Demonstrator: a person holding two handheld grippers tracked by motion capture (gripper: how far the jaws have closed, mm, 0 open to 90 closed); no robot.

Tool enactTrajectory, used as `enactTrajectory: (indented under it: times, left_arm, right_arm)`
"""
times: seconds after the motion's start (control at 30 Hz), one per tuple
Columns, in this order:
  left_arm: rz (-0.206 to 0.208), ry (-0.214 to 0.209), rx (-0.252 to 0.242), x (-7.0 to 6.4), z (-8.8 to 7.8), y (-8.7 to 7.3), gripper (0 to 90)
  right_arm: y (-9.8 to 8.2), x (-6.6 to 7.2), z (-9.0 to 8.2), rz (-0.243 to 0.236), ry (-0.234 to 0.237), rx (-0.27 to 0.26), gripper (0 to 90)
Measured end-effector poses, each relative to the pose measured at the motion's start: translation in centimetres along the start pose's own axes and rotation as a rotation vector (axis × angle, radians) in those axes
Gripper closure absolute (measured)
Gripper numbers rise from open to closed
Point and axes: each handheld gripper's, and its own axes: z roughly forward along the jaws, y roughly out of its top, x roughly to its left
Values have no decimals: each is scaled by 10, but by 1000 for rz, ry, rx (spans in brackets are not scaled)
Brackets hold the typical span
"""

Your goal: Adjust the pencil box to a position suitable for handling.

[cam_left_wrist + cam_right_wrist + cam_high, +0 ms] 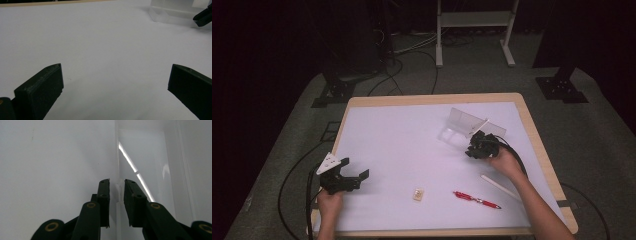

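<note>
A: Stick [117,202], thin and white, sits between the right gripper [117,185]'s nearly closed jaws, tip at the clear box [475,123]'s near wall. Handling?

B: Light and stiff, probably slippery; grip mid-shaft. The left gripper [115,76], well left of the box, stands wide open, holding nothing.

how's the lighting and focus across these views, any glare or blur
High view: the table is brightly lit, the room around it nearly black, the picture soft. Left gripper view: near jaws dark but fairly sharp, clear box hazy. Right gripper view: a bright glare streak runs across the clear box; the jaws are close and slightly soft.
</note>
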Motion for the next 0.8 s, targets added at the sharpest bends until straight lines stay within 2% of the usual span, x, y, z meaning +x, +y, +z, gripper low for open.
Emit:
enactTrajectory:
  times: [0.13,0.8]
  left_arm:
    - [1,0,1,0,0,0,0]
    - [0,1,-2,0,-1,0,0]
  right_arm:
    - [2,1,1,-9,-3,17,769]
    - [1,0,6,-41,-22,28,832]
